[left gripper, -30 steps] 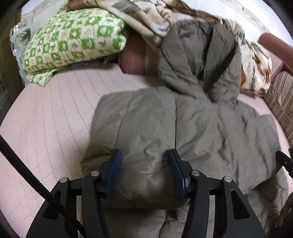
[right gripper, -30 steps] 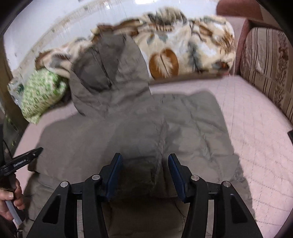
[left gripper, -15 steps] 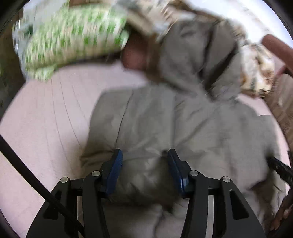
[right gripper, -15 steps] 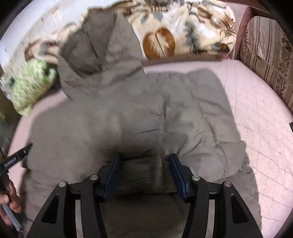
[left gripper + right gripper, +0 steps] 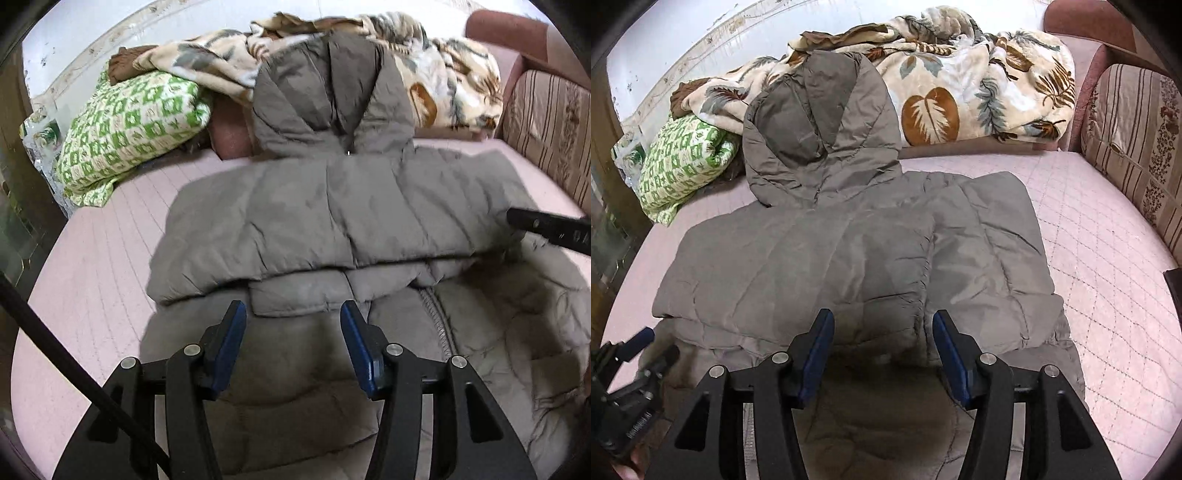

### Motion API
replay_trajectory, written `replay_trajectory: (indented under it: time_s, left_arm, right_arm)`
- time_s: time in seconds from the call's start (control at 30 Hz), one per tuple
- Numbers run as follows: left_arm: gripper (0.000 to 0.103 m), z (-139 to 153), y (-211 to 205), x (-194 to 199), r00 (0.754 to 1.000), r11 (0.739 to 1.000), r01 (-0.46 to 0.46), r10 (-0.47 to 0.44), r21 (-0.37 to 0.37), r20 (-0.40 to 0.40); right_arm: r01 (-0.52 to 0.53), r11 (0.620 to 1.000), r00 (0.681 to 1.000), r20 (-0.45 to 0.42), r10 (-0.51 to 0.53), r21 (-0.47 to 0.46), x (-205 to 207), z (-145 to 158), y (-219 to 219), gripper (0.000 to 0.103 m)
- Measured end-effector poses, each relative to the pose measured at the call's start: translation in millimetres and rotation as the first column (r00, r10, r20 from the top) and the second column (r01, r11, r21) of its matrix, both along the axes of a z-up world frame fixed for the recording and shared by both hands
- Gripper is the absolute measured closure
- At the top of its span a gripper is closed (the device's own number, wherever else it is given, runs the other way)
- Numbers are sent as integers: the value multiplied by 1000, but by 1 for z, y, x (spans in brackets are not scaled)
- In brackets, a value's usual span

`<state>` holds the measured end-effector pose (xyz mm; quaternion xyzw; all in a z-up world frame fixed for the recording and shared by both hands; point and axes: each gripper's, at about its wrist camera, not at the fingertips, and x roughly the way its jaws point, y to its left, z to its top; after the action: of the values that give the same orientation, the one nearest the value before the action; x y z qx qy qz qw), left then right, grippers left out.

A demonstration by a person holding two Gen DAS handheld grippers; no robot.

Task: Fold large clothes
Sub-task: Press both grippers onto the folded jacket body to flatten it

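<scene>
Grey hooded puffer jacket [image 5: 849,251] lying flat on the pink quilted bed [image 5: 1108,258], hood [image 5: 820,129] up toward the leaf-print blanket [image 5: 960,92] and the green patterned pillow [image 5: 679,162] at the head end. Changed over the last second: upper body now doubled across the lower part, a thick folded edge running side to side, lining and zipper [image 5: 439,317] exposed below it on one side in the left wrist view; earlier the back panel lay in a looser single spread. Left gripper [image 5: 291,325] shifted sideways along that edge, fingers spread with padded cloth lying under and between them but not pinched, jaws having just opened a little. Right gripper [image 5: 882,332] nearly where it was, fingers likewise spread above the fold, nothing clamped, jaws a touch wider than a second ago. Left gripper also visible low at the left edge of the right wrist view [image 5: 639,350], beside the jacket's corner. Judged stage: first fold laid and released, bulk not yet flattened; likely need next for a fresh grasp on an edge, with some risk of the puffy layers springing back open.
</scene>
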<state>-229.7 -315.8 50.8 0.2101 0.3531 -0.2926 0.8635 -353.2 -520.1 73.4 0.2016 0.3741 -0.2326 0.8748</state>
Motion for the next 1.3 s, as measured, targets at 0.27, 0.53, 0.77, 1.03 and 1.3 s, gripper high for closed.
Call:
replay_trajectory:
  time_s: [0.27,0.53,0.77,1.03,1.3]
  left_arm:
    - [51,-27,-10,7,1000,999,-1,2,34,-31]
    - [48,-28,-8,7,1000,999,12,-11,37,-24]
    - [48,-17,-1,3,999,999,3,-5,37,43]
    - [48,1,2,4,997,1000,-15,15,-6,81]
    - [48,11,2,3,993,999,-26,28,-23,118]
  right_arm:
    - [23,999,997,-68,-21,31,14,-23,-10,43]
    - [26,1000,993,-117,-25,2,23,-34,-6,39]
    - [33,999,996,-84,-31,18,15,-26,-6,39]
    - [14,1000,999,-34,-15,-26,-1,-3,7,39]
    - [7,1000,1000,-5,-8,-27,-17,9,10,37]
